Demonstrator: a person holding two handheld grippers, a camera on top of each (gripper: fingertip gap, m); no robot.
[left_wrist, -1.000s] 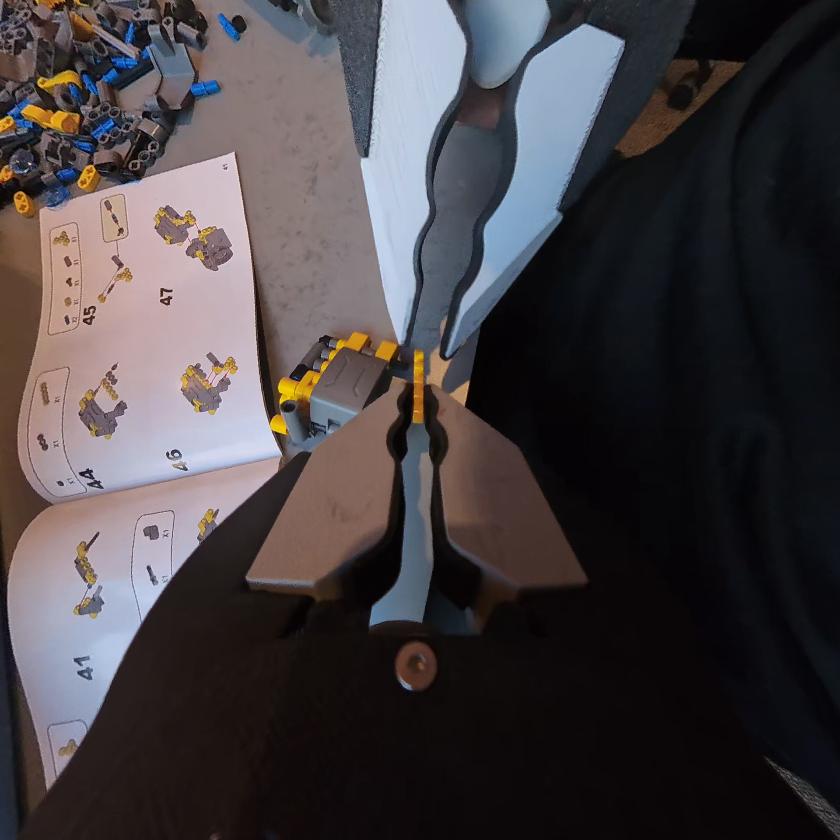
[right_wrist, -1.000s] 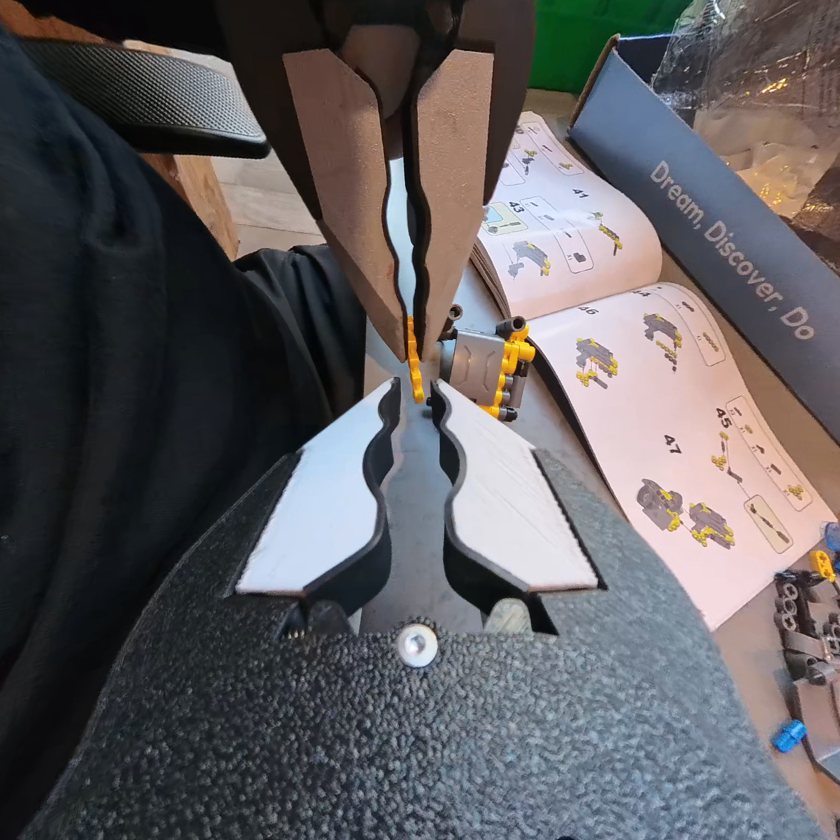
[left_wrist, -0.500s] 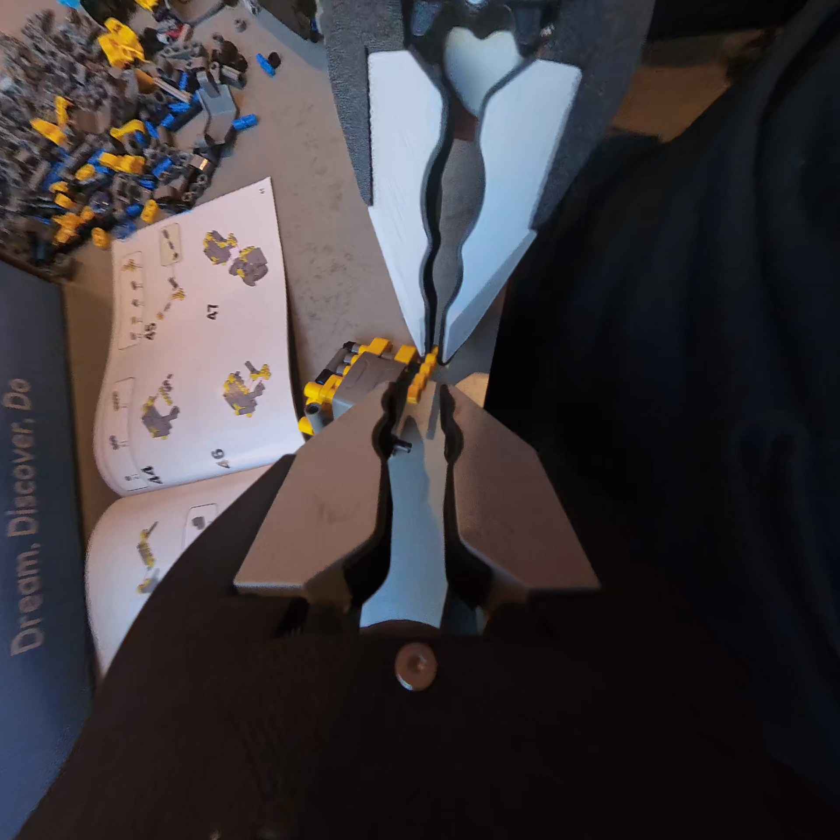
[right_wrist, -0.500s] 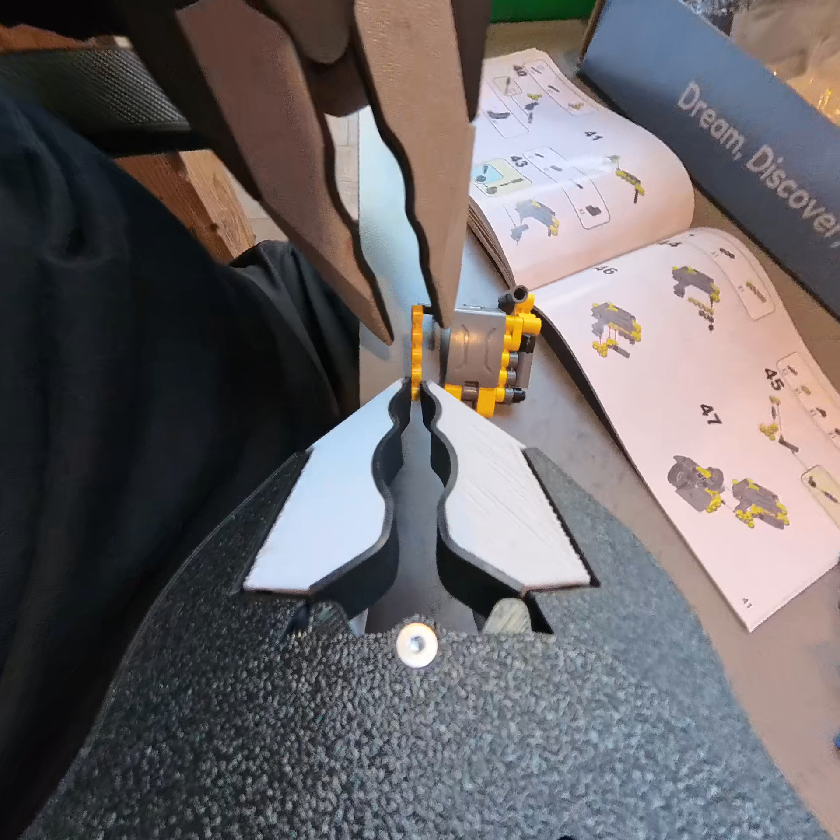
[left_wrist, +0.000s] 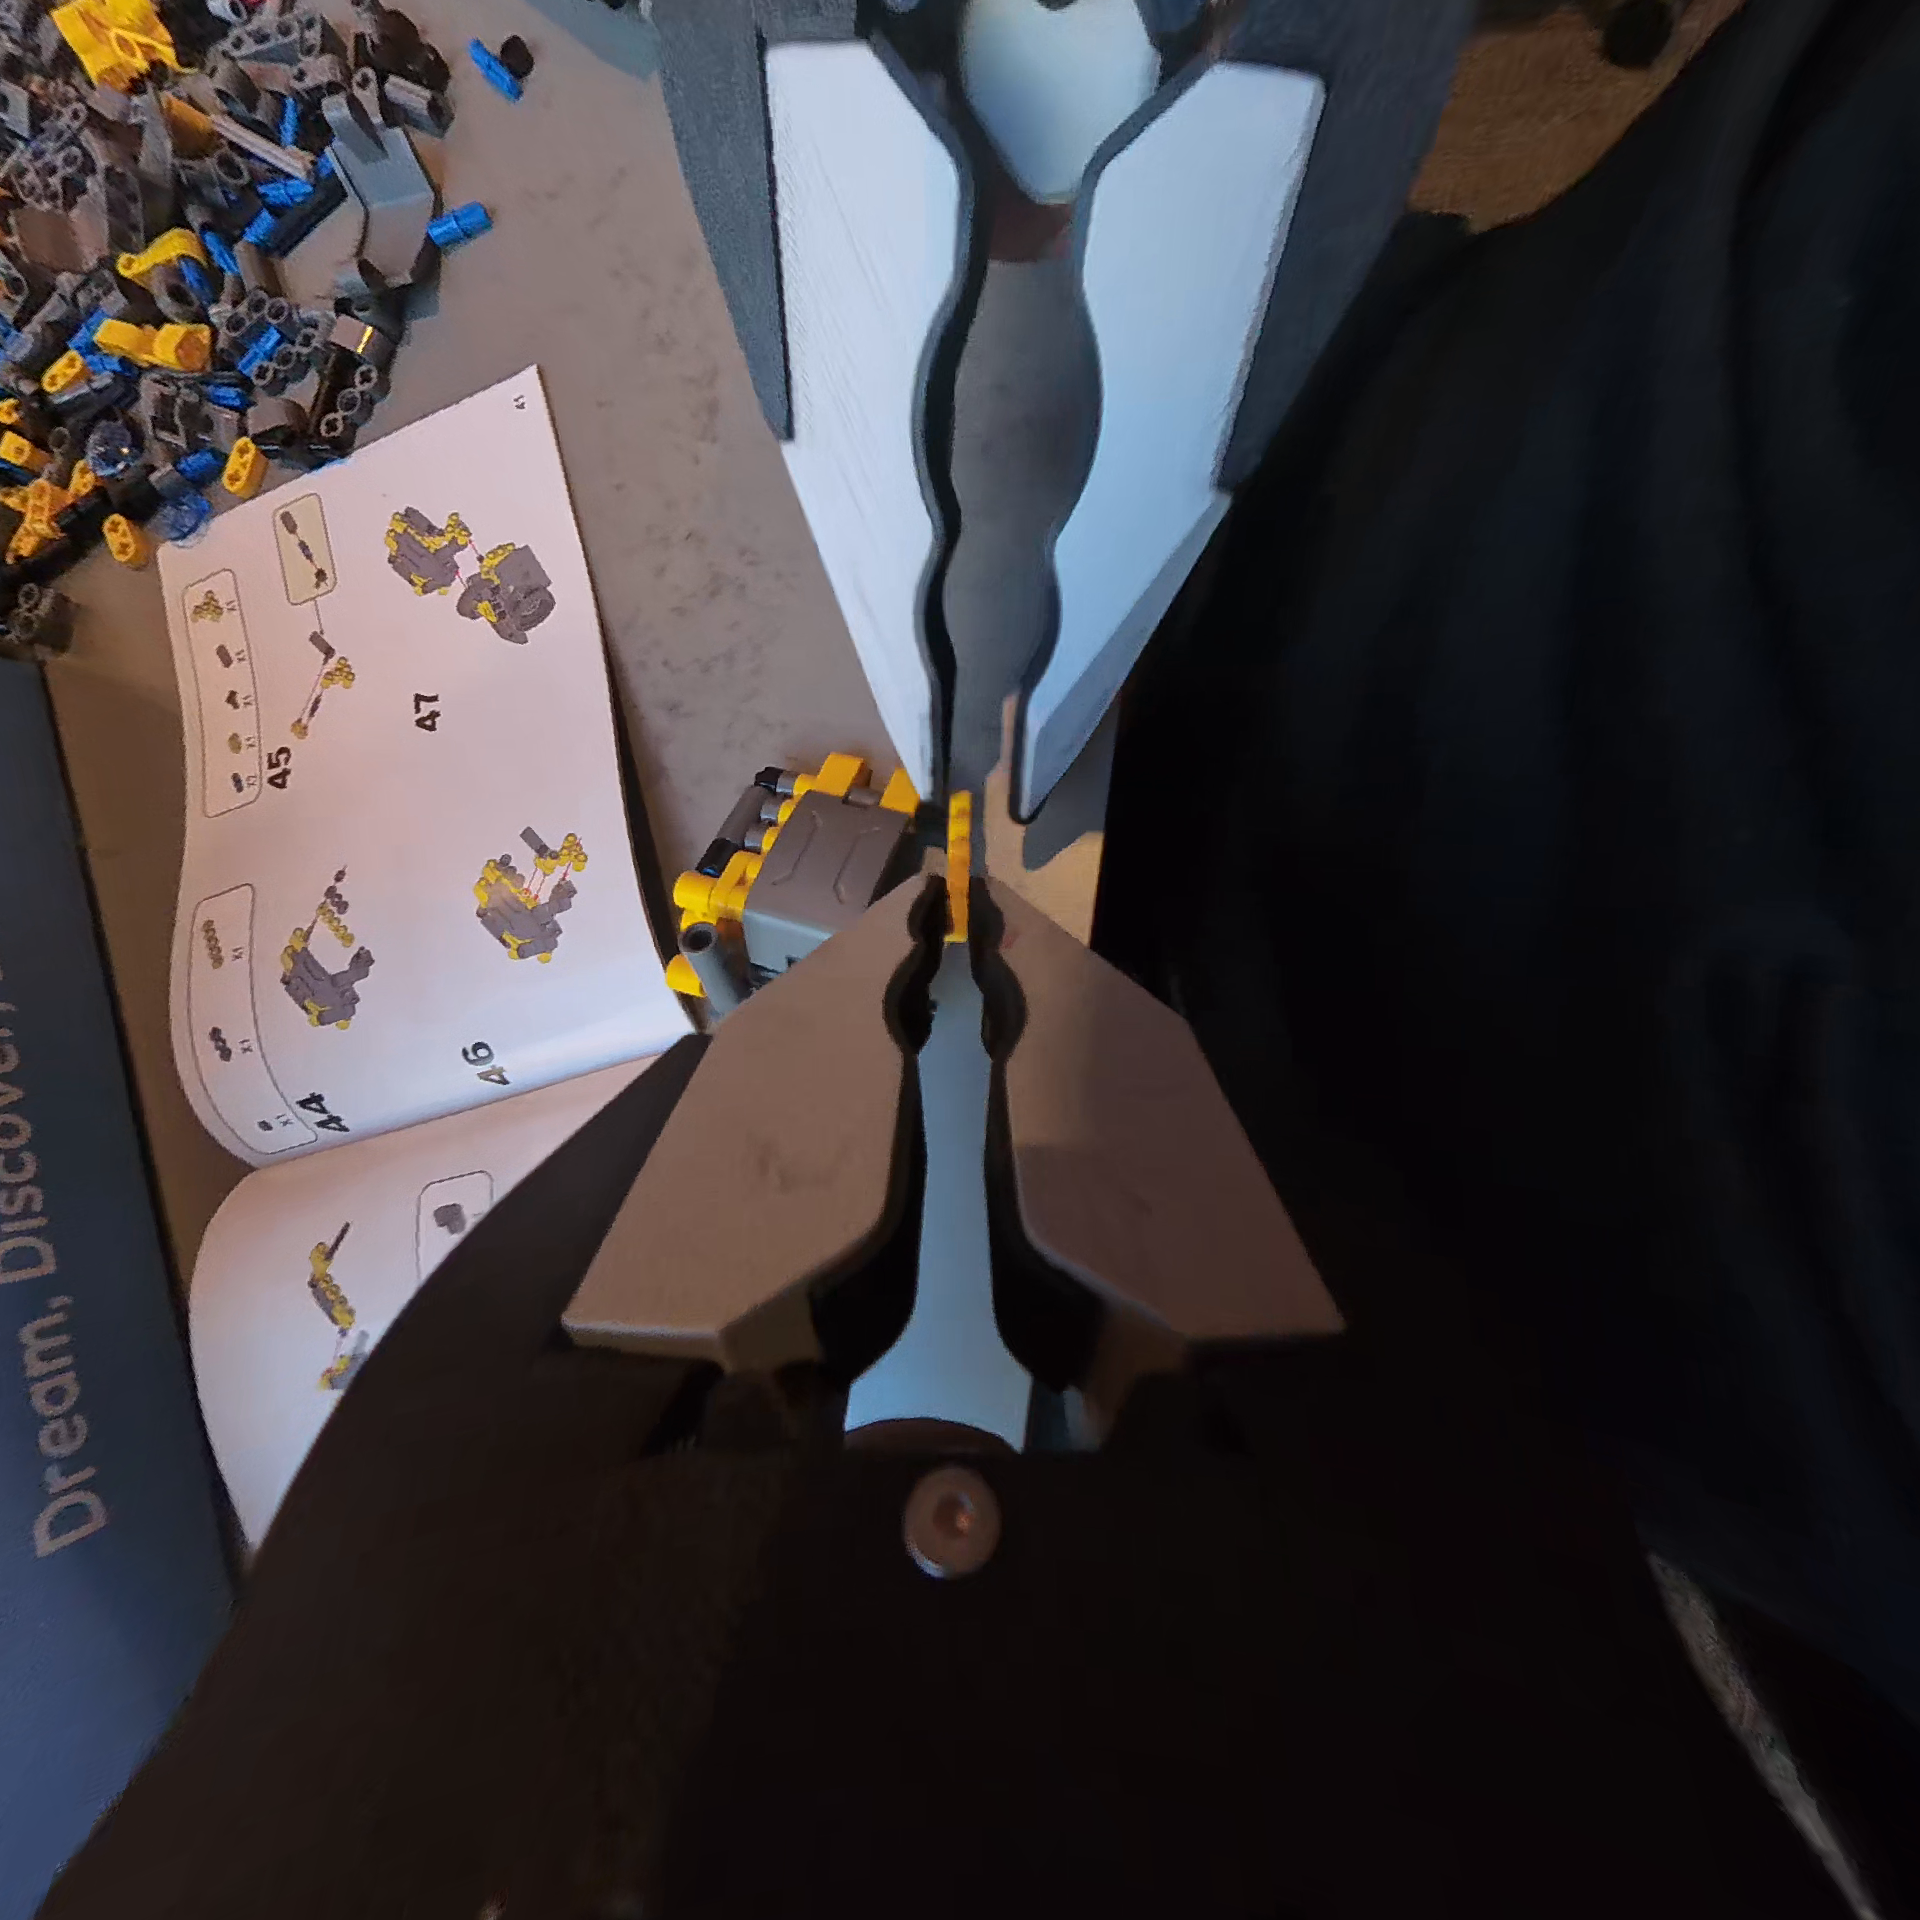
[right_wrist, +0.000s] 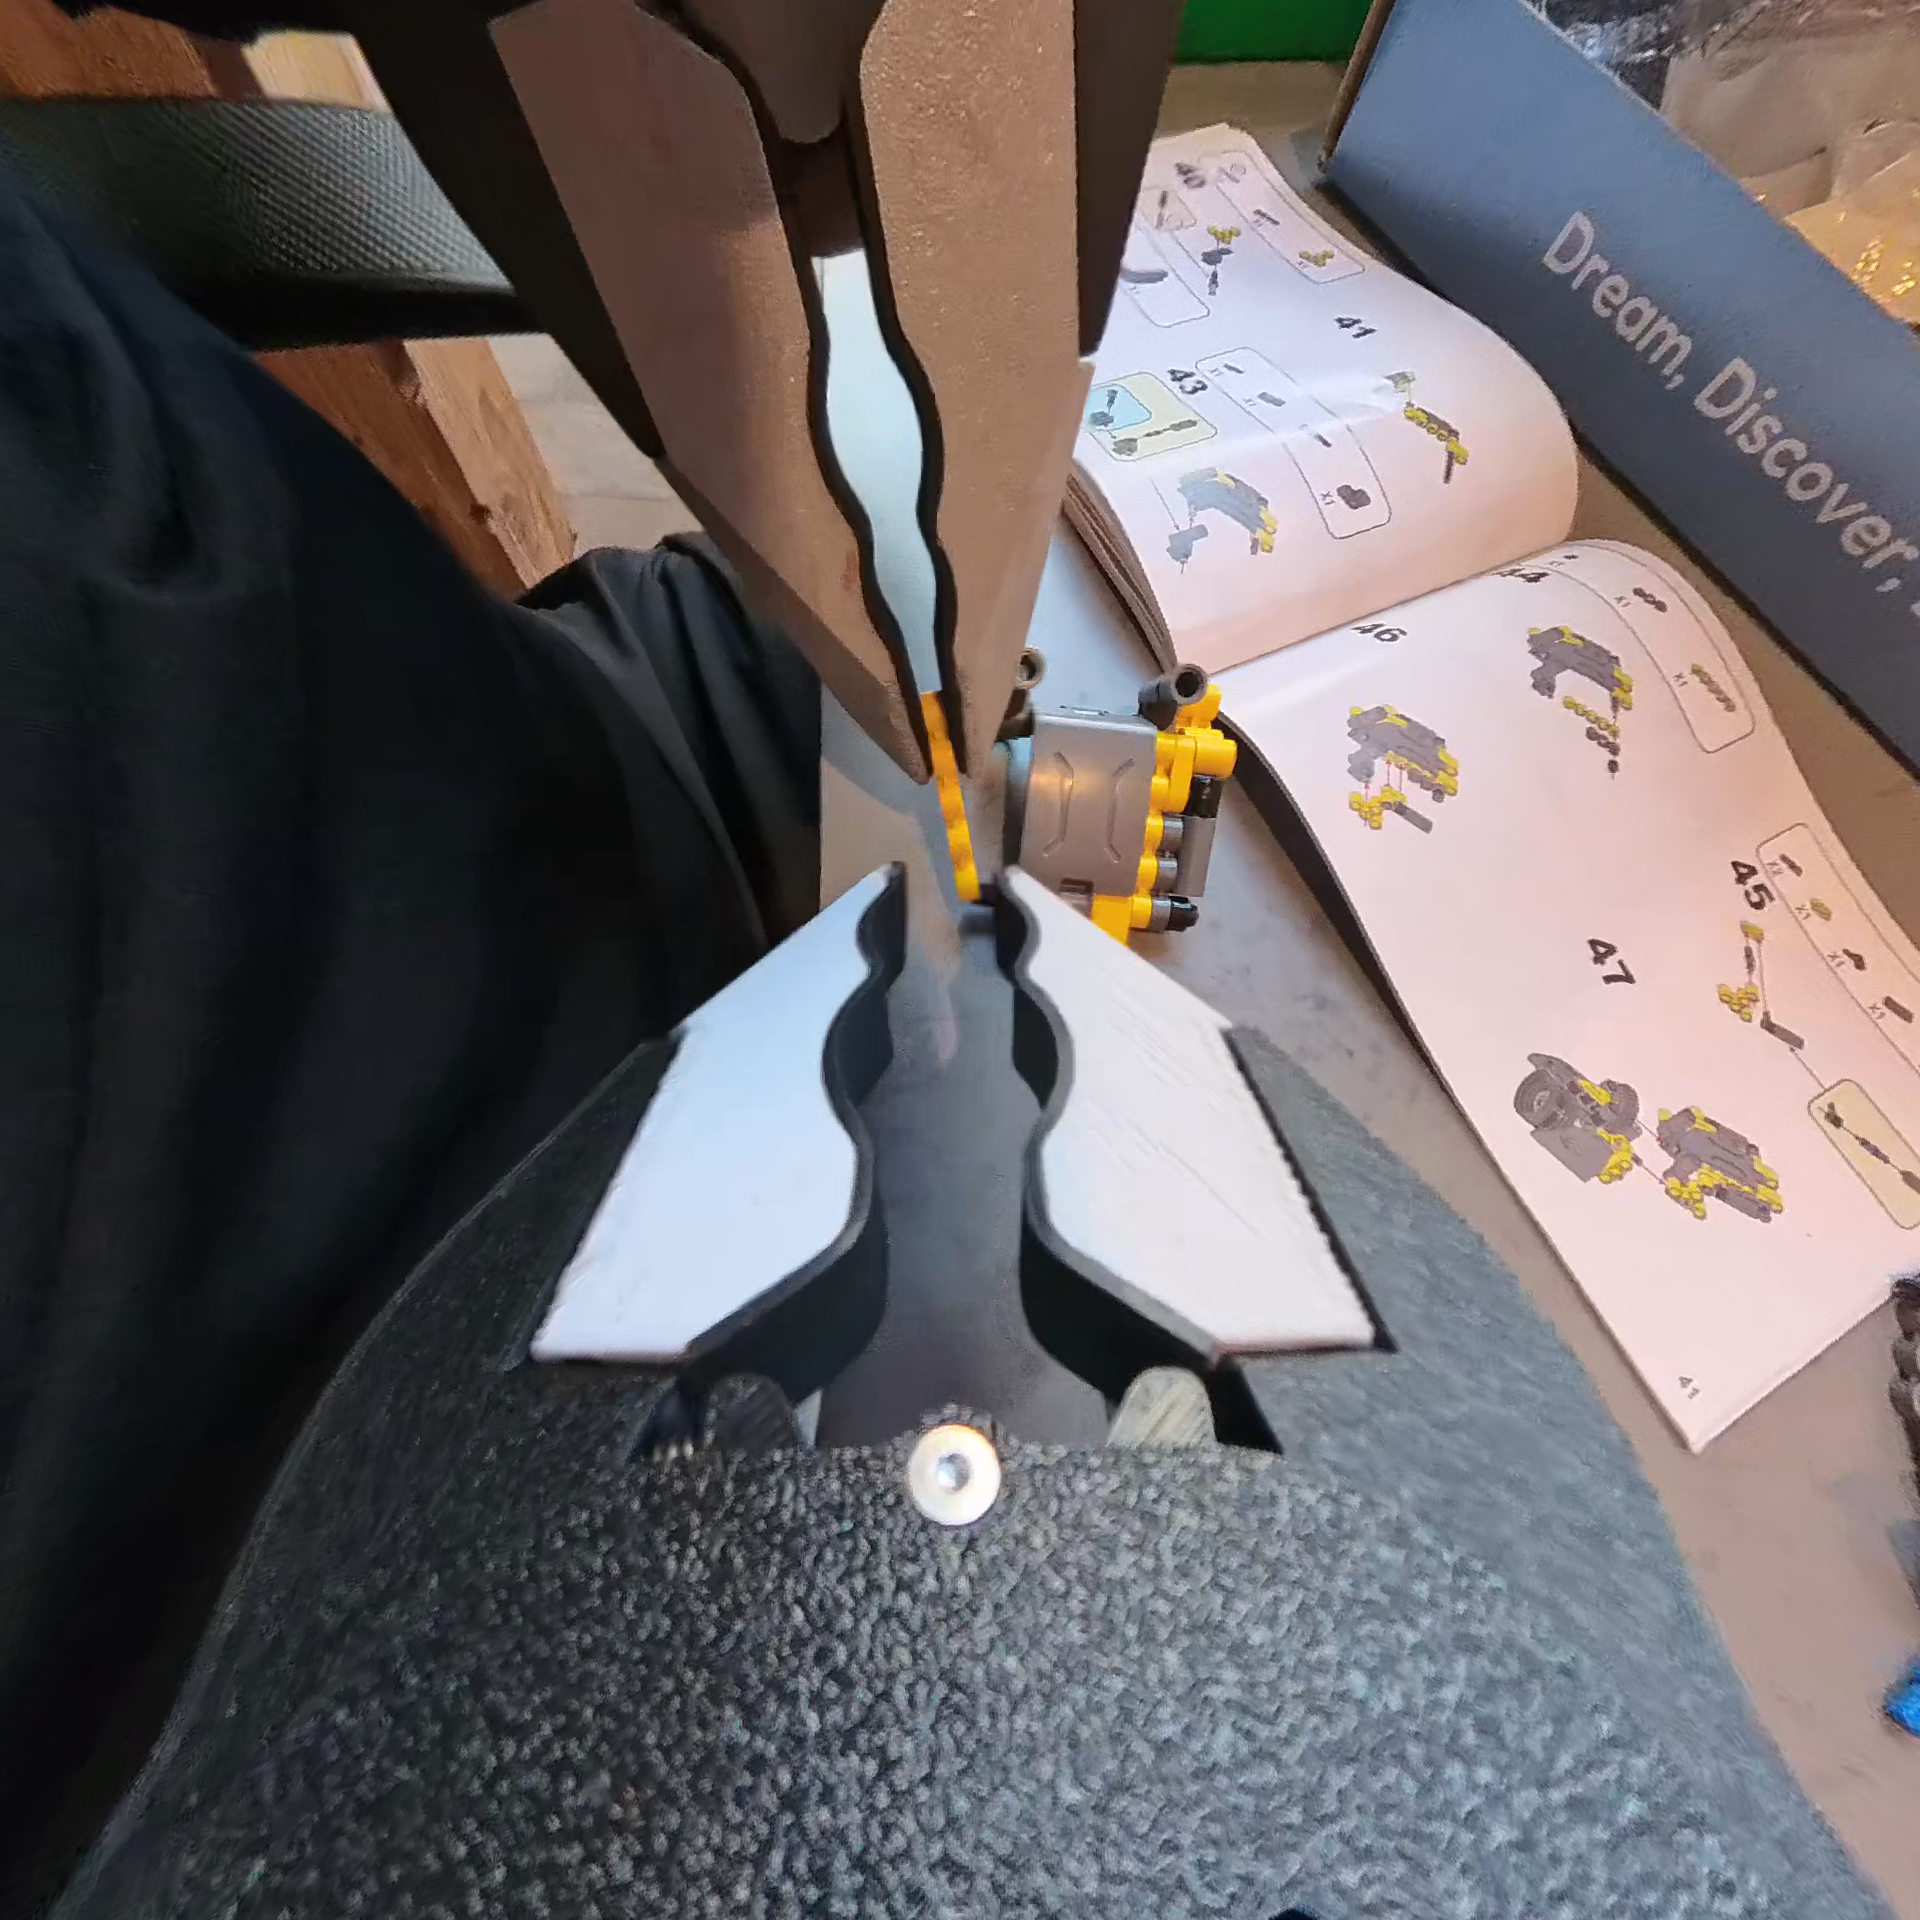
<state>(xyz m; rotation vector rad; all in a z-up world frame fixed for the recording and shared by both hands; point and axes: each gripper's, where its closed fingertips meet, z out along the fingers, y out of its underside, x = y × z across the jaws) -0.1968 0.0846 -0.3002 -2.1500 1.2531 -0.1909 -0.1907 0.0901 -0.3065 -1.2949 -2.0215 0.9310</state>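
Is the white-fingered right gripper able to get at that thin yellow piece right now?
Probably yes. One end of the yellow piece sits between the right gripper's parted tips, nothing blocking; the left gripper pinches its other end.

Glossy plastic brick assembly (left_wrist: 821, 873), matt paper booklet (left_wrist: 416, 769), pebbled gripper housing (right_wrist: 935, 1662).

Yellow beam (left_wrist: 958, 868) sitting beside a grey block with yellow and black pins (left_wrist: 800, 873). Left gripper (left_wrist: 954, 906) showing brown-grey fingers on a black body; right gripper (right_wrist: 951, 894) showing pale grey fingers on a speckled black body. At 10 o'clock in the left wrist view, a white booklet (left_wrist: 416, 769) is carrying grey-yellow diagrams; a grey, blue, yellow, black parts pile (left_wrist: 177, 270) is lying at 11. Dark blue box (right_wrist: 1662, 343) at 1 o'clock in the right wrist view.
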